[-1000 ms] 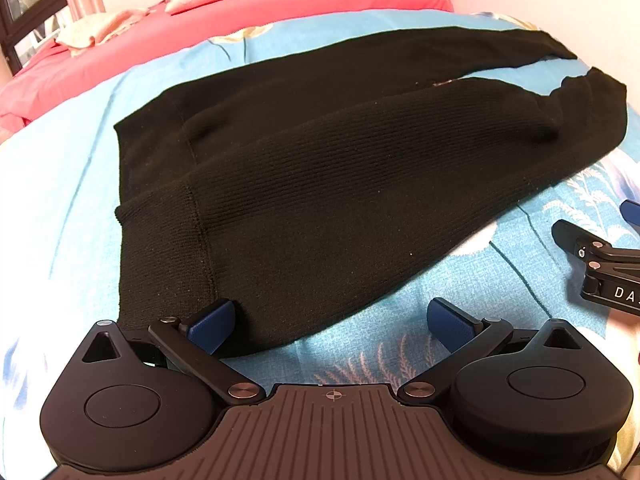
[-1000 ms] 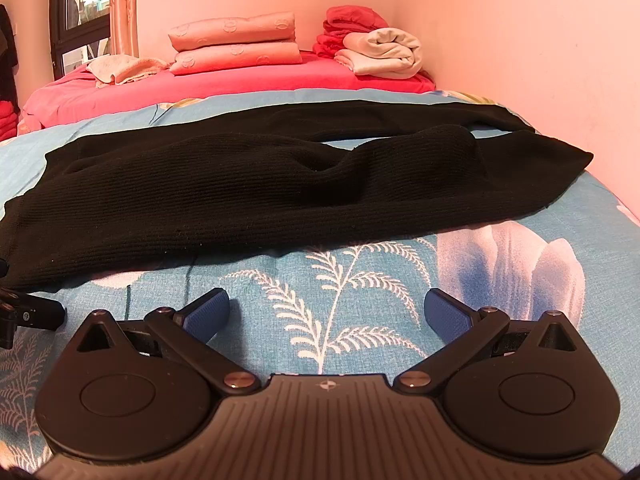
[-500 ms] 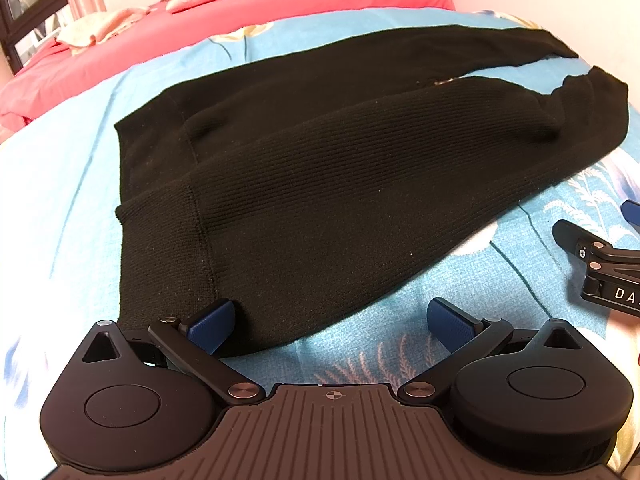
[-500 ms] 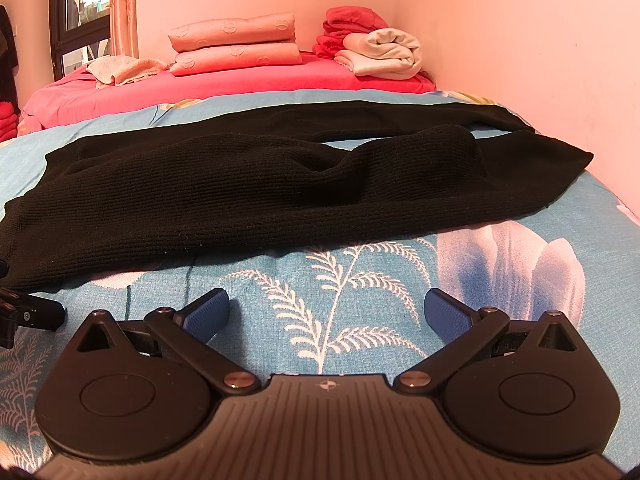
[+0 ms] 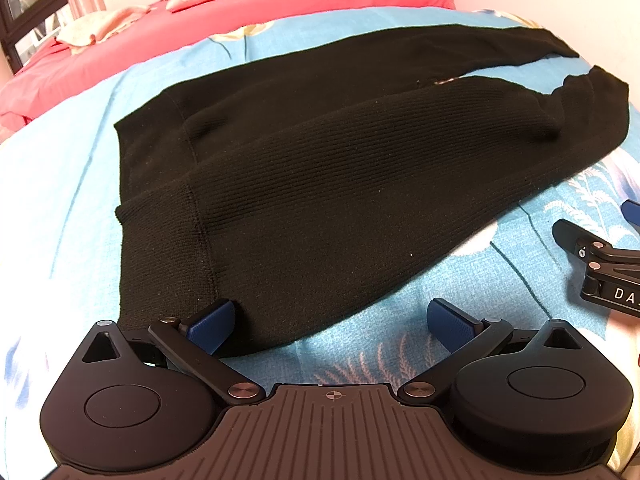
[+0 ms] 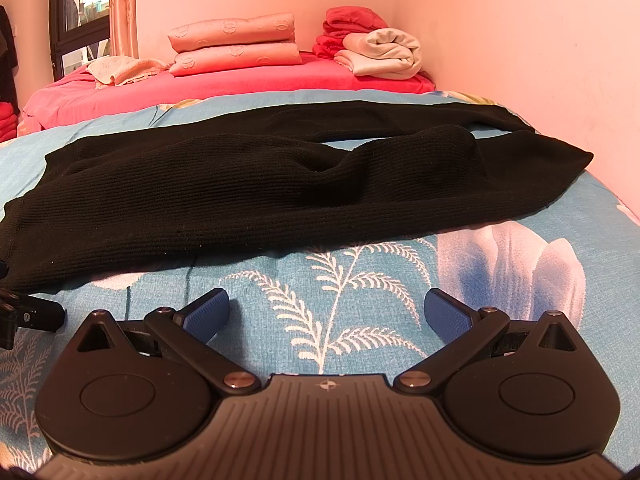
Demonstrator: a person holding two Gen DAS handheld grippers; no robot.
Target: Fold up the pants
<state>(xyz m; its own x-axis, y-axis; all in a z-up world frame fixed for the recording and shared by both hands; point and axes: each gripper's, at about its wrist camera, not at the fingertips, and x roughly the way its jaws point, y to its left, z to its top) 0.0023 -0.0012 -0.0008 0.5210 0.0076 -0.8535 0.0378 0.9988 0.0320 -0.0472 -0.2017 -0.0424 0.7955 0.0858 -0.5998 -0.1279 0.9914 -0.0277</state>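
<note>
Across the bed's [image 6: 360, 292] near edge lie the black pants [image 5: 340, 184], soft, limp knit. Left gripper [image 5: 328, 326] and right gripper [image 6: 326, 314] both gape empty; best hold looks like the waistband [image 5: 160, 252] corner.

pants [image 5: 340, 184]: matt black ribbed knit. bedsheet [image 6: 360, 280]: smooth printed cloth. gripper pads [image 6: 208, 314]: blue textured rubber, arms matt black plastic.

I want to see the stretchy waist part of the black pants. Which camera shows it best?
The left wrist view: the ribbed waistband lies close, in front of the left claw. The right wrist view catches only its end at the left edge.
</note>
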